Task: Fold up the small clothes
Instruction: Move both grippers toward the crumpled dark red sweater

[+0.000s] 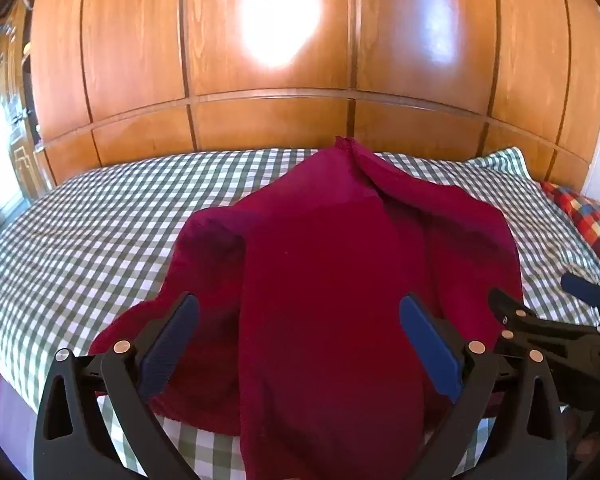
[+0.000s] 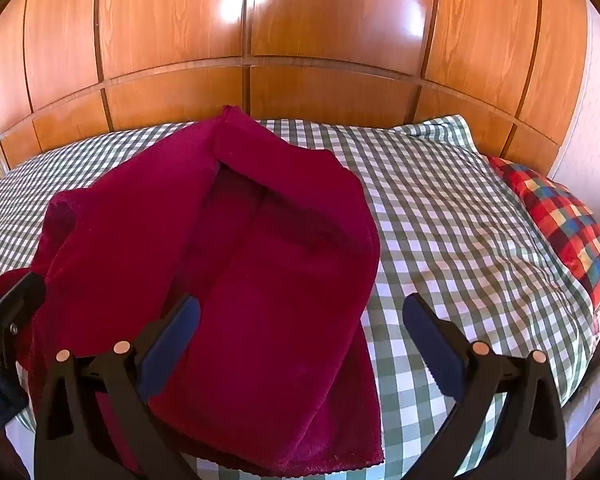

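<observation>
A dark red knitted garment (image 1: 332,264) lies spread on the checked bedspread (image 1: 92,232), with a long strip of it folded lengthwise over the middle. My left gripper (image 1: 300,308) hovers over its near end, open, blue pads wide apart and the folded strip showing between them without touching. In the right wrist view the same garment (image 2: 228,264) fills the left half. My right gripper (image 2: 300,312) is open above the garment's right edge, with its left finger (image 2: 172,344) over the cloth and its right finger (image 2: 432,344) over bare bedspread (image 2: 440,216). The right gripper (image 1: 544,300) also shows at the left view's right edge.
A wooden panelled wardrobe (image 1: 268,120) rises behind the bed. A red, blue and yellow plaid pillow (image 2: 560,220) lies at the bed's right end. A window and shelves (image 1: 0,100) stand far left. The bed's near edge runs just below the grippers.
</observation>
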A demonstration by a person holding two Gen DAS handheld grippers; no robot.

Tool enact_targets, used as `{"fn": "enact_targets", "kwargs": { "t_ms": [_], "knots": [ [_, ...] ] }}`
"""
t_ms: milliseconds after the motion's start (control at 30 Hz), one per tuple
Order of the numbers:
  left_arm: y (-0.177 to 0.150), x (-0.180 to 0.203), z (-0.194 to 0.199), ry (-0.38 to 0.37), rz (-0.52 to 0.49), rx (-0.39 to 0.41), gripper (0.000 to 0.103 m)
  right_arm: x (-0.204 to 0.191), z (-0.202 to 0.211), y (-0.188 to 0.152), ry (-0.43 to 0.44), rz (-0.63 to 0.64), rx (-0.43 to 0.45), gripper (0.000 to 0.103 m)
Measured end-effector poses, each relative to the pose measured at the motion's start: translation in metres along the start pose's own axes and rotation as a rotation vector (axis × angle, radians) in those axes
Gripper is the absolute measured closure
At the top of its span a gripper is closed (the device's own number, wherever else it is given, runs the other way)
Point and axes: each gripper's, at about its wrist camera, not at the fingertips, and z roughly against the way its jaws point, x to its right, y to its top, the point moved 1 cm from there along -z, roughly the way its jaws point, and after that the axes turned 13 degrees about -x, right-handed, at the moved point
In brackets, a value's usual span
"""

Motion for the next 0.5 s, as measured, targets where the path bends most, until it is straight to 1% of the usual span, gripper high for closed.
{"fn": "enact_targets", "kwargs": {
  "t_ms": [33, 67, 133, 200, 233, 333, 500],
  "knots": [
    [0.001, -0.002, -0.001, 0.004, 0.005, 0.001, 0.004, -0.001, 0.002, 0.000, -0.001, 0.000, 0.003, 0.002],
    [0.000, 0.004, 0.001, 0.013, -0.015, 0.013, 0.004, -0.003, -0.001, -0.001, -0.004, -0.002, -0.010, 0.002],
    [-0.003, 0.004, 0.003, 0.011, -0.036, 0.011, 0.004, 0.000, -0.001, -0.001, 0.012, -0.016, -0.012, 0.002],
    [-0.009, 0.010, 0.004, 0.011, -0.054, 0.011, 0.004, 0.002, -0.001, -0.002, 0.010, -0.019, -0.011, 0.002],
    [-0.012, 0.008, 0.003, -0.001, -0.051, 0.011, 0.004, 0.003, -0.001, -0.002, 0.010, -0.021, -0.013, 0.002],
    [-0.014, 0.011, 0.002, -0.002, -0.060, 0.002, 0.004, 0.003, -0.004, -0.002, 0.002, -0.017, -0.024, 0.002],
    [-0.016, 0.009, 0.001, 0.010, -0.060, -0.010, 0.004, 0.013, -0.002, -0.004, 0.005, -0.032, -0.035, 0.002]
  ]
}}
